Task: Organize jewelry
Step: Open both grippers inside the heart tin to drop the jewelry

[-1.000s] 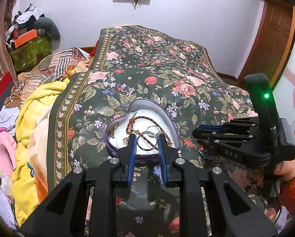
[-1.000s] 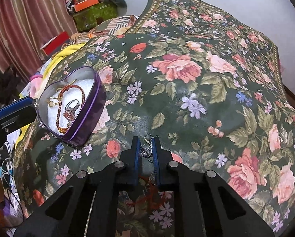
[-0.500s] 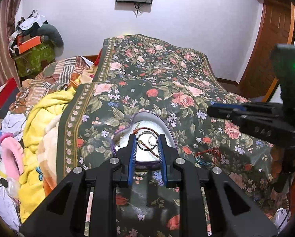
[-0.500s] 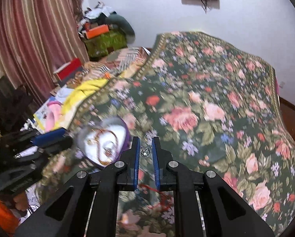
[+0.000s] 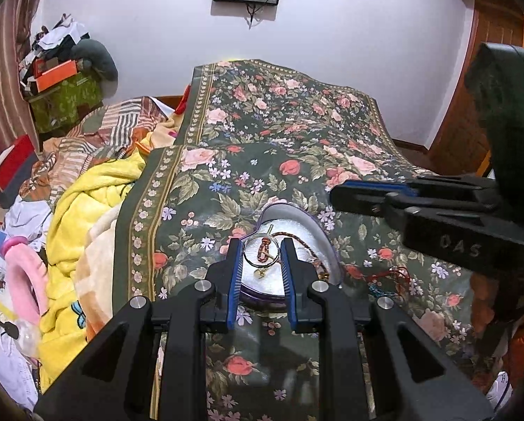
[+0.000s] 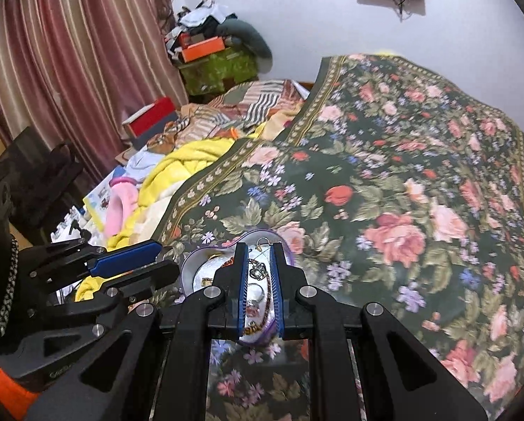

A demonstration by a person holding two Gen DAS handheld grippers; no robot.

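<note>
A purple heart-shaped tin [image 5: 323, 242] [image 6: 195, 263] with a white lining sits on the floral bedspread [image 5: 262, 161]. A braided red-brown bracelet [image 5: 313, 265] and small gold pieces lie in it. My left gripper [image 5: 261, 251] is shut on a thin silver ring [image 5: 261, 248] and holds it above the tin. My right gripper [image 6: 257, 258] is shut on a small silver earring [image 6: 258, 272] and hangs over the tin; it also shows at the right of the left wrist view [image 5: 335, 194].
Red and blue cords [image 5: 388, 279] lie on the bedspread right of the tin. Yellow and pink blankets [image 5: 83, 217] pile up at the left. Boxes and clothes [image 5: 58, 80] stand by the curtain. A wooden door [image 5: 472, 112] is at the right.
My right gripper lifted the earring off the bedspread and carried it left, over the tin. My left gripper rose from the tin with the silver ring.
</note>
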